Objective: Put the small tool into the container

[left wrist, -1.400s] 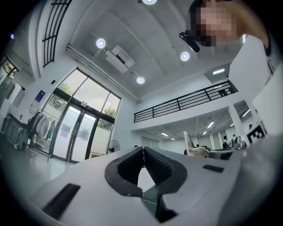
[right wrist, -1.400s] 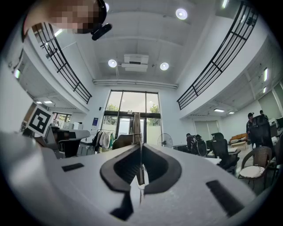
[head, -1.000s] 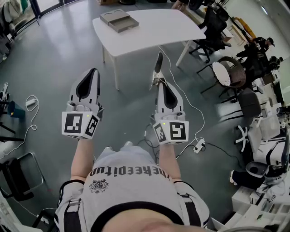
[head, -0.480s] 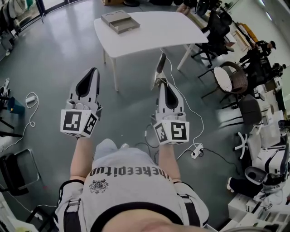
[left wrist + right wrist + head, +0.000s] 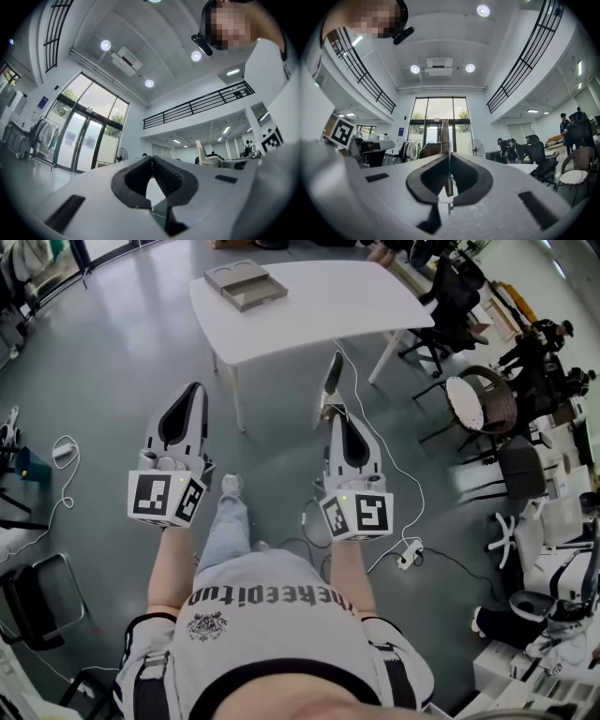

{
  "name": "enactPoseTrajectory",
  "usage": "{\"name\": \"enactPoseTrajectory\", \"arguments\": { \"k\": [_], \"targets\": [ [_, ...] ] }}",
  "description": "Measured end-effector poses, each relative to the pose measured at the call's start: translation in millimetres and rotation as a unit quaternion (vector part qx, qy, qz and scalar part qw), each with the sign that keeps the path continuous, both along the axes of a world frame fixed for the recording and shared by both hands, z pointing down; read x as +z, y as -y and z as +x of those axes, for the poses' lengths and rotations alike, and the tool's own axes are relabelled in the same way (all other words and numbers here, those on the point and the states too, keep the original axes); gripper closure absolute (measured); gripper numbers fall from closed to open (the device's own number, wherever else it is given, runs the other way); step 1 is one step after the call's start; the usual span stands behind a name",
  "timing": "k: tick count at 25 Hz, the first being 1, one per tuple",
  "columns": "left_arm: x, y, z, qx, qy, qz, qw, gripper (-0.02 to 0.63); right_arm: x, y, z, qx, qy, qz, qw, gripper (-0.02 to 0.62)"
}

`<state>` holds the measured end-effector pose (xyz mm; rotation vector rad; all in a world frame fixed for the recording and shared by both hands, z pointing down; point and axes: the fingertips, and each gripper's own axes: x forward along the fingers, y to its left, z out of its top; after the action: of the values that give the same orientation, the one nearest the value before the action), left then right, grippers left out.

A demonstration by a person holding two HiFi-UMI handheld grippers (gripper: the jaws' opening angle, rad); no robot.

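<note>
Stepped forward since a second ago: trouser leg and pale shoe (image 5: 230, 486) now out on the grey floor (image 5: 122, 362) between the two hand-held grippers. Pinches the small tool (image 5: 330, 381) in the right hand-held gripper (image 5: 329, 414), pads pressed flat on its lower end. Looks thin and flat, a narrow strip, dark grey above and paler near the pads, standing straight out past the tips; shows edge-on in the right gripper view, slim and upright. Holds the left hand-held gripper (image 5: 198, 387) pressed together at the tips with nothing between, level beside the right one. Leaves the container (image 5: 246, 283), a flat grey tray, on the white tabletop (image 5: 319, 301), well ahead of both tips and apart from the tool.
</note>
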<state>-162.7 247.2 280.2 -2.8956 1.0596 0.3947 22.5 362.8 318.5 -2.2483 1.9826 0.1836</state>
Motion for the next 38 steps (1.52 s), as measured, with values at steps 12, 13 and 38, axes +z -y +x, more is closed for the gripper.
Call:
{"name": "enactPoseTrajectory", "arguments": {
  "k": [12,13,38],
  "targets": [
    [-2,148,48,0.005,-0.007,0.0,1.0,0.592,-6,140,49,0.013,-0.004,0.001,1.0,0.591],
    [-3,162,52,0.006,-0.007,0.0,1.0,0.592,-7,154,52,0.013,-0.003,0.002,1.0,0.591],
    [12,414,102,0.037,0.0,-0.012,0.9992,0.592,4,394,94,0.04,0.008,-0.009,0.999,0.591]
  ]
}}
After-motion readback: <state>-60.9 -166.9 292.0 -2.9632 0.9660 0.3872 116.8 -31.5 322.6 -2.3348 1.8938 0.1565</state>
